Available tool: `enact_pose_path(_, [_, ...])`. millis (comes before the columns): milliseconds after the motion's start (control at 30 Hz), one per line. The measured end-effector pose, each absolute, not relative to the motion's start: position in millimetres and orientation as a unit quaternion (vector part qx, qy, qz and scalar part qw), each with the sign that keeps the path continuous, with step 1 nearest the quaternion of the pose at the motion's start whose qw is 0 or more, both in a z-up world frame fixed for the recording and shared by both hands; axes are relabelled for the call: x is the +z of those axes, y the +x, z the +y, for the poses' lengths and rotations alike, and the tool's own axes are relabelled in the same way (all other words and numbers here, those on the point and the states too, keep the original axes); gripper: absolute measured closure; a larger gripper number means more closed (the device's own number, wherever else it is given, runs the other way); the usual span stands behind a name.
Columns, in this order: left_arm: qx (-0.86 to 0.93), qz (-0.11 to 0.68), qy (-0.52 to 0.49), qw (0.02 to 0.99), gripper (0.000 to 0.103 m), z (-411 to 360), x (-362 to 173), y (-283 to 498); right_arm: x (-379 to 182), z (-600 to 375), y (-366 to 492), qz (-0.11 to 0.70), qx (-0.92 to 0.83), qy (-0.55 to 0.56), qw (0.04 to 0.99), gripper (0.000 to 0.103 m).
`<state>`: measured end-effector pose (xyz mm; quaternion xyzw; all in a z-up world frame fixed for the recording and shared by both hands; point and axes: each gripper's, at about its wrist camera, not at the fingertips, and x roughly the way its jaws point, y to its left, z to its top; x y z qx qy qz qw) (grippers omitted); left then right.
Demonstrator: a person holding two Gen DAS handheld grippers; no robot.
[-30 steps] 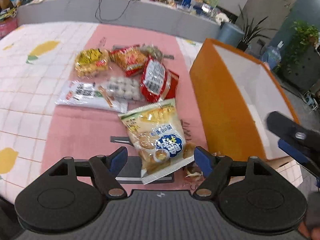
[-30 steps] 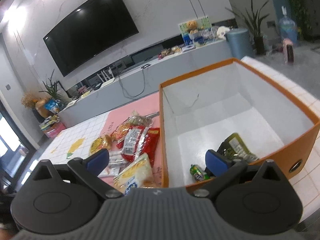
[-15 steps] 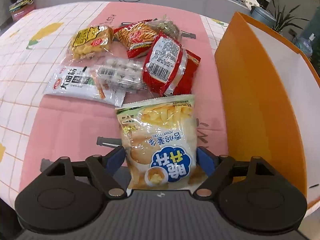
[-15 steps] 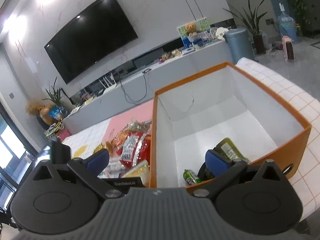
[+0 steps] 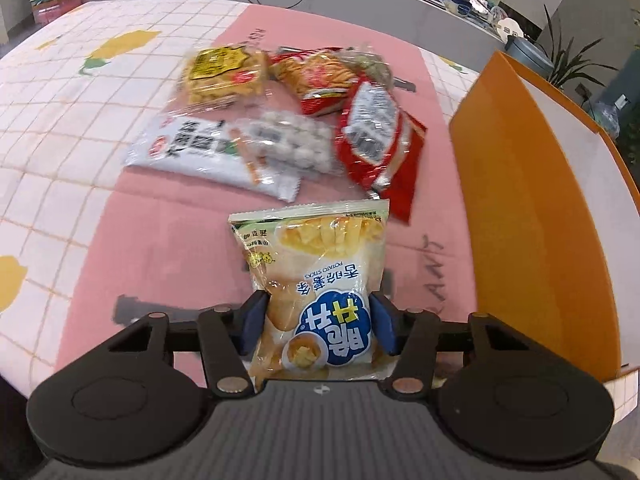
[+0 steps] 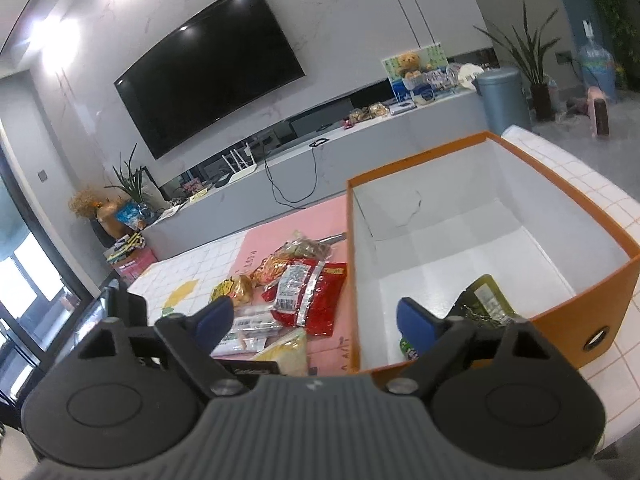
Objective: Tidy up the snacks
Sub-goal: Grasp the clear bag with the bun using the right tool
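My left gripper (image 5: 318, 326) has closed on the near end of a yellow and white potato sticks bag (image 5: 316, 280) on the pink mat. Beyond it lie a red bag (image 5: 376, 144), a white bag (image 5: 200, 156), a clear pack of white balls (image 5: 292, 144), a yellow snack pack (image 5: 222, 76) and an orange-red bag (image 5: 320, 78). The orange box (image 5: 532, 208) stands to the right. My right gripper (image 6: 314, 316) is open and empty, held over the box's near left corner (image 6: 354, 280). A dark green packet (image 6: 486, 300) and a small green item (image 6: 408, 348) lie inside the box.
The table has a checked cloth with yellow shapes (image 5: 60, 120) and a pink mat (image 5: 160, 248). A grey counter (image 6: 320, 184) with clutter, a TV (image 6: 208, 68), a bin (image 6: 504, 96) and plants stand behind.
My left gripper moved forward over the potato sticks bag and its fingers closed in on the bag's sides. My right gripper stayed open and shifted slightly left above the box.
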<state>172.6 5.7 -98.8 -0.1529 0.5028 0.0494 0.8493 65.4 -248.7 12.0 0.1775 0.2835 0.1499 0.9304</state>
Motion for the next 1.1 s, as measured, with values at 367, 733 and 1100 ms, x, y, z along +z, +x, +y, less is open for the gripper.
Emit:
enact_pose_path(367, [0.018, 0.512, -0.196, 0.836, 0.040, 50, -97, 151, -16, -169, 26, 0.257, 0.242, -0.070, 0.933, 0.043])
enact_pose_path(733, [0.003, 0.512, -0.210, 0.833, 0.040, 63, -98, 153, -57, -151, 56, 0.331, 0.195, -0.204, 0.901, 0.044])
enact_pose_path(1100, [-0.008, 0.513, -0.210, 0.832, 0.040, 69, -99, 154, -93, -130, 79, 0.363, 0.175, -0.307, 0.862, 0.045])
